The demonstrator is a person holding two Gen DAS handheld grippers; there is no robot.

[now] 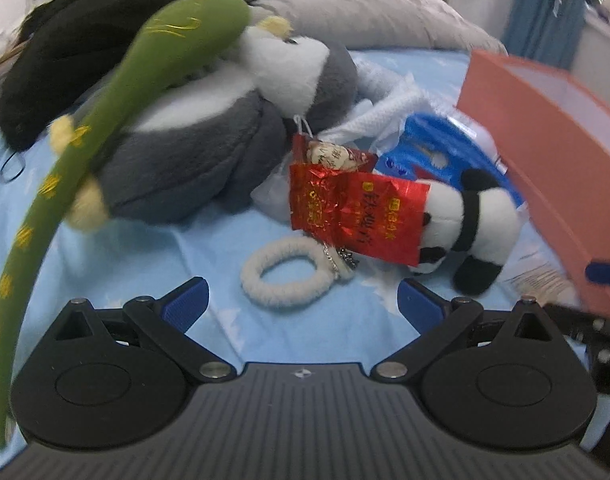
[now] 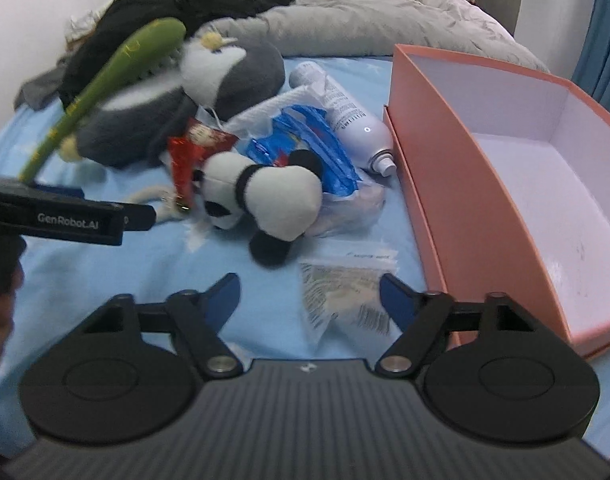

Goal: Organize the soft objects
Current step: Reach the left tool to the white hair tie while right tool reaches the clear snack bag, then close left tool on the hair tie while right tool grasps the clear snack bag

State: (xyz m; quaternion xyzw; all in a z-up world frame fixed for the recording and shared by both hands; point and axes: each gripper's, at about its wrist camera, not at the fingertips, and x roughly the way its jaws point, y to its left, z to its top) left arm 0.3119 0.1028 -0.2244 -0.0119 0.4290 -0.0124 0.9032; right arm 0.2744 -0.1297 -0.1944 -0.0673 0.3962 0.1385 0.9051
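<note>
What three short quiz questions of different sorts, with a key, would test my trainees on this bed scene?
1. True or false: the pink box already holds a toy.
2. Which lies nearest the right tool? A) the grey plush penguin B) the clear packet C) the white bottle
3. Fill in: the panda plush is partly covered by a ____ foil wrapper.

Key: 1 false, it is empty; 2 B; 3 red.

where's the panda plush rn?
The panda plush lies on the blue sheet mid-frame in the right wrist view, between the red foil packet and the blue plastic pack, left of the pink box.
</note>
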